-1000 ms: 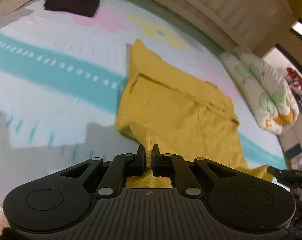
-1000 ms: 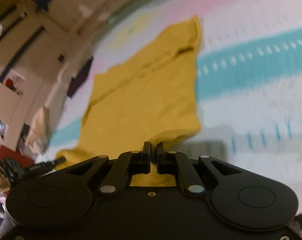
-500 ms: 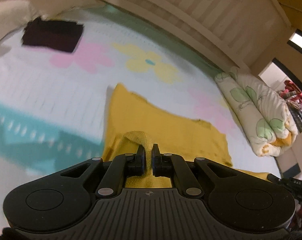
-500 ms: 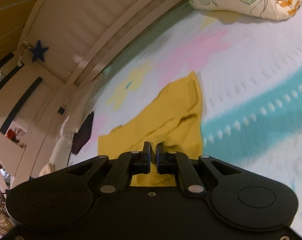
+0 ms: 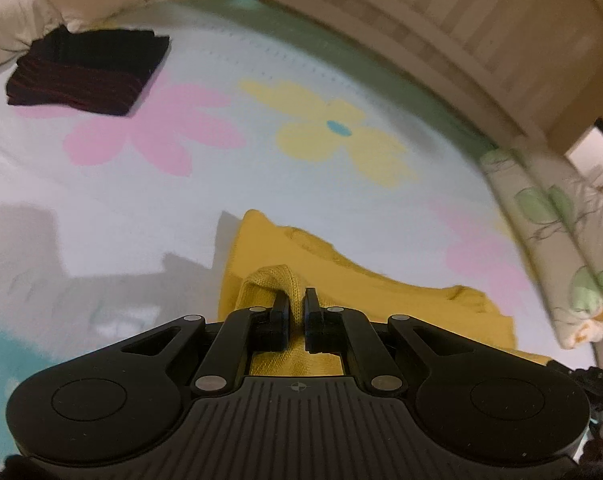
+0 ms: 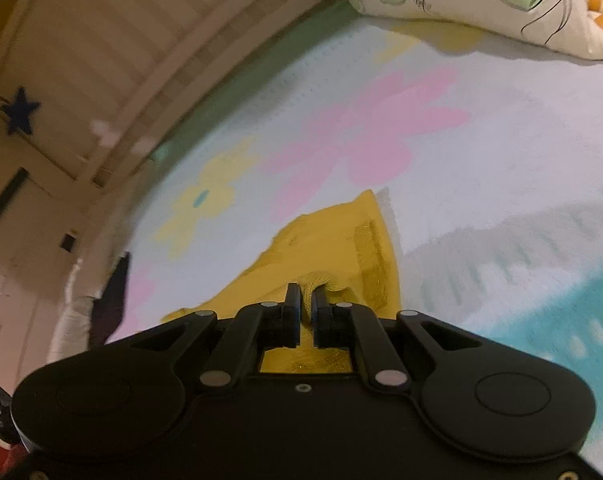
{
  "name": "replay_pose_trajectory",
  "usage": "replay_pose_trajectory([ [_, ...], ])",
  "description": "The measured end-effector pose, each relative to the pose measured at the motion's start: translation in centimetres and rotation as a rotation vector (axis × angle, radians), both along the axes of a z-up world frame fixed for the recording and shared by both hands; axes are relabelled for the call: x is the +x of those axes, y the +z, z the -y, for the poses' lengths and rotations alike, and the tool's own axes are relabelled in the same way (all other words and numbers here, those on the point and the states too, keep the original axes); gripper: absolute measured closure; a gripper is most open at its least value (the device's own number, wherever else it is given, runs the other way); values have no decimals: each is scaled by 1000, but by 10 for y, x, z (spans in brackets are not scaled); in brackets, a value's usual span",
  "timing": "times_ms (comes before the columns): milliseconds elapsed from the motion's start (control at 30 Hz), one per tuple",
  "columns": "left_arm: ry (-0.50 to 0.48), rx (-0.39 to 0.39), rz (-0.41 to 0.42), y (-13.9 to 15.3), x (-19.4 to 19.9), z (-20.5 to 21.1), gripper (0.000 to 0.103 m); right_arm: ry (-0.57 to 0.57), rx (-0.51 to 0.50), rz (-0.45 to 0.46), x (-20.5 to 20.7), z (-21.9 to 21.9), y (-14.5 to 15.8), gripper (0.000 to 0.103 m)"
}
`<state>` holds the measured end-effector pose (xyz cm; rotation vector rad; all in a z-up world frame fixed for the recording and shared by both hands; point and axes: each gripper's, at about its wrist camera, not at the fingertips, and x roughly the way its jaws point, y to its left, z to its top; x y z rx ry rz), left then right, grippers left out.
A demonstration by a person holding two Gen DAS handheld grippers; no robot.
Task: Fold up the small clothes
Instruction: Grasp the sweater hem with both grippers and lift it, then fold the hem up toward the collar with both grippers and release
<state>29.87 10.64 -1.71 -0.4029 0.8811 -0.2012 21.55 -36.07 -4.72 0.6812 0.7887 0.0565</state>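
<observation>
**Both claws pinching the yellow garment's hem**

Left wrist view: left claw (image 5: 296, 304) has its jaws pressed onto a ribbed edge of the yellow knit garment (image 5: 381, 292). The pinched hem loops up just ahead of the fingertips; the rest of the garment lies flat on the flowered bed cover (image 5: 261, 184) ahead and to the right of the claw. A folded dark garment (image 5: 89, 70) sits far ahead to the left, well apart.

Right wrist view: right claw (image 6: 306, 304) is clamped on a bunched hem of the same garment (image 6: 325, 240), which spreads ahead and to the left of the fingertips. A rolled quilt (image 6: 481, 4) lies far ahead to the right.

Handling: the fabric appears light, soft and limp. It will likely sag between grips. Hold at the thicker ribbed hem, near the corners, where the knit seems least likely to slip.
</observation>
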Motion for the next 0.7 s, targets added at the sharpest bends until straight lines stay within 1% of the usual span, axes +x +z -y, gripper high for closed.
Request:
replay_pose_trajectory([
  [133, -1, 30, -17, -17, 21, 4, 96, -12, -18, -32, 21, -3, -16, 90],
  [200, 2, 43, -20, -23, 29, 5, 93, -12, -34, -43, 31, -4, -22, 90],
  [300, 2, 31, -32, -33, 40, 2, 93, -9, -61, -54, 39, -5, -30, 89],
  [333, -5, 14, -42, -37, 41, 0, 90, -14, -60, -61, 40, -5, -33, 88],
  [367, -15, -6, -53, -40, 43, -2, 86, -21, -56, -65, 39, -4, -36, 83],
  [433, -30, -50, -60, -41, 48, -7, 72, -33, -49, -63, 39, -3, -41, 83],
  [467, -28, -61, -57, -40, 48, -10, 68, -39, -52, -59, 37, -3, -41, 82],
  [500, -17, -58, -44, -35, 46, -14, 57, -39, -58, -52, 36, -2, -40, 78],
  [533, -8, -41, -24, -31, 45, -15, 47, -39, -75, -36, 33, -2, -35, 68],
  [567, -7, -8, 3, -25, 40, -15, 42, -40, -90, -20, 33, -2, -31, 53],
  [600, -17, 31, 28, -19, 35, -15, 38, -35, -106, 0, 30, -2, -25, 46],
  [633, -39, 75, 52, -12, 29, -13, 38, -25, -124, 21, 27, -2, -19, 42],
  [700, -101, 166, 101, -1, 14, -4, 38, 4, -164, 56, 18, -3, -8, 42],
])
